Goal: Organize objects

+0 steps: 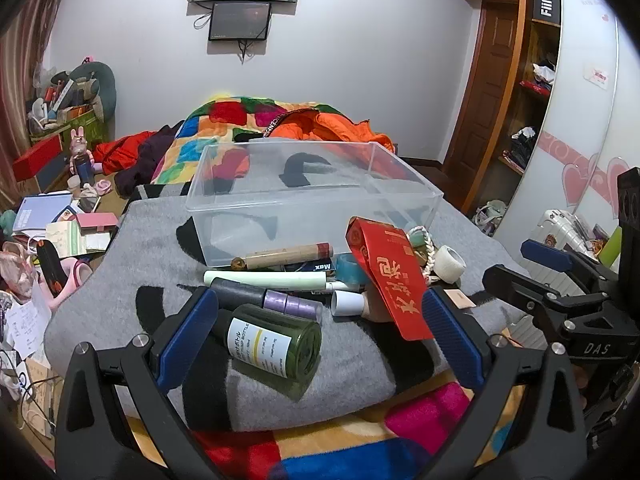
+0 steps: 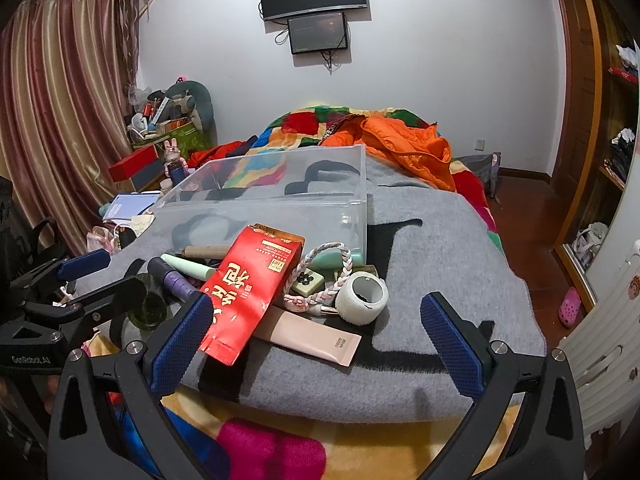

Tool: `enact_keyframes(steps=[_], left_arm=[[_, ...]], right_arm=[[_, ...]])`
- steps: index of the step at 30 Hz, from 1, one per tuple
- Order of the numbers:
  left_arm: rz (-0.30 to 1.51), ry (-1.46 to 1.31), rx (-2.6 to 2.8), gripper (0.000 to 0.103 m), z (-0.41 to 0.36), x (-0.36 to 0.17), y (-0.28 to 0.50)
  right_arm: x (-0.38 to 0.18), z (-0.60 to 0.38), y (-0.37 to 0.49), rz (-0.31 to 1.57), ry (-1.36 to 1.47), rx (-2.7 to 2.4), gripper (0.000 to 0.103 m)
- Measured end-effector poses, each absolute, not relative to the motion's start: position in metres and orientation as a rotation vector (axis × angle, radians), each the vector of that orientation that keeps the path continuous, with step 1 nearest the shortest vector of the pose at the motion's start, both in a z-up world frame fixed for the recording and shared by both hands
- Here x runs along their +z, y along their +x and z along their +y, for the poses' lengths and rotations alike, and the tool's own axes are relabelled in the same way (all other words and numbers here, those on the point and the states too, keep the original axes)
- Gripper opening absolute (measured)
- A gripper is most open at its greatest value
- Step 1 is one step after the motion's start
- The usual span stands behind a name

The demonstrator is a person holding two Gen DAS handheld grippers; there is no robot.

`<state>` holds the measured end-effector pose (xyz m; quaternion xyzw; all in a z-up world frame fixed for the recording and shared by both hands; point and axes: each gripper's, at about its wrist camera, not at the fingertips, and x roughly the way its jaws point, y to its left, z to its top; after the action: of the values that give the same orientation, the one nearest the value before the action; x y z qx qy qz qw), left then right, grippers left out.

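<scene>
A heap of small things lies on the grey blanket [image 1: 132, 248] just in front of the clear bin [image 1: 312, 196], which stands empty and upright behind it; nothing has gone in yet, so the job looks to be at its start. The left gripper [image 1: 320, 332] is spread wide and holds nothing; the green bottle [image 1: 276, 344] lies on its side between its fingers, close to the left pad, with the purple tube [image 1: 260, 298] just behind it. The right gripper [image 2: 324, 340] is likewise wide and empty, low over the near edge of the heap; the red packet [image 2: 250, 292] leans across the pink tube [image 2: 316, 340], and the tape roll [image 2: 362, 298] sits beside the braided cord [image 2: 332, 276]. The step in hand seems to be the first pick; for the left, the bottle is the plain choice; centre the fingers across its round body, not its end, since a smooth cylinder may roll or squirt out when squeezed off-centre; close gently, lift clear of the purple tube, then carry over the bin wall before letting go. The right should take the packet first, as it covers what lies under it; both grippers are near each other, so move one at a time.
</scene>
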<state>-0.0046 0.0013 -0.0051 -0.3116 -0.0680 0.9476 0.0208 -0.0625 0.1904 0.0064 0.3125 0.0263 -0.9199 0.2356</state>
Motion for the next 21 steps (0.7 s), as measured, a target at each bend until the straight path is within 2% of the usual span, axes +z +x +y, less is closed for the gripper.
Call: enact_keyframes(steps=[21], left_arm=[[-0.232,-0.977,2.928,0.103,-0.0002,-0.0084,-0.0049]], right_arm=[[0.0035,0.1863,-0.062,0.06,0.875,-2.498,0.103]])
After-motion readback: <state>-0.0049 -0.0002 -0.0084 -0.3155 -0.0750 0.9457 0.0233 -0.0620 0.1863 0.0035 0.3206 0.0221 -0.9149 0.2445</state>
